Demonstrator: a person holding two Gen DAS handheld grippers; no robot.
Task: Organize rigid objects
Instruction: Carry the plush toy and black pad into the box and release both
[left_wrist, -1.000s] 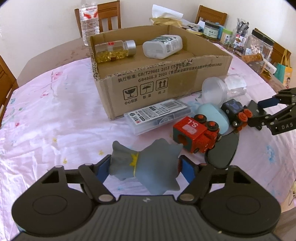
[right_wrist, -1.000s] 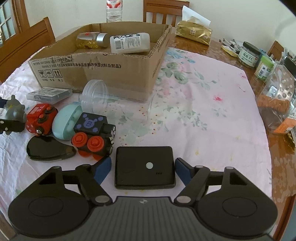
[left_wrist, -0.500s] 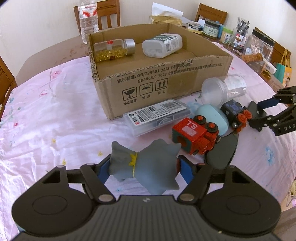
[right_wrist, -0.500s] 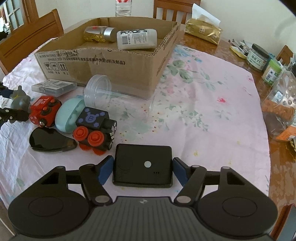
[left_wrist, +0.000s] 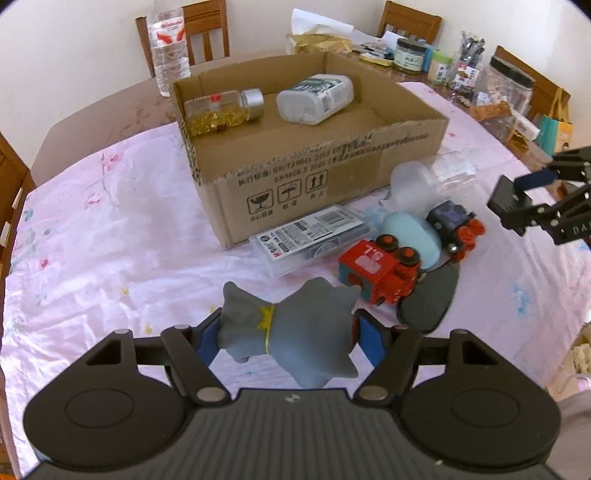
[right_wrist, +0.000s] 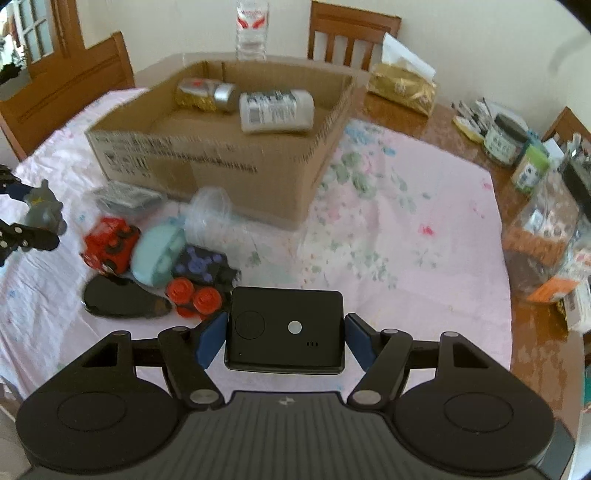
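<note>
**Two loaded grippers short of the box: where the carry may fail**

The left gripper (left_wrist: 284, 334) is clamped on a grey figurine (left_wrist: 291, 328), its blue pads (left_wrist: 208, 338) pressing an uneven, rounded body near the bottom of the view. The right gripper (right_wrist: 282, 338) is clamped on a flat black device (right_wrist: 284, 330), its jaws having just closed onto the two short sides; the device appears clear of the table (right_wrist: 406, 229). The cardboard box (left_wrist: 295, 177), holding a capsule jar (left_wrist: 221, 110) and a white bottle (left_wrist: 314, 98), stands ahead of both.

Likely hazards, judged from this pose:
- The figurine's irregular shape offers little flat contact, so it could twist or slip out in transit.
- The device is held only by its edges; a tilt could let it slide forward.
- A low pass risks striking the box wall, or the red toy (left_wrist: 380, 269), the blue case (left_wrist: 410, 236) and the clear cup (left_wrist: 417, 184) crowded before it.
- Both grippers converging on one opening may collide.
</note>
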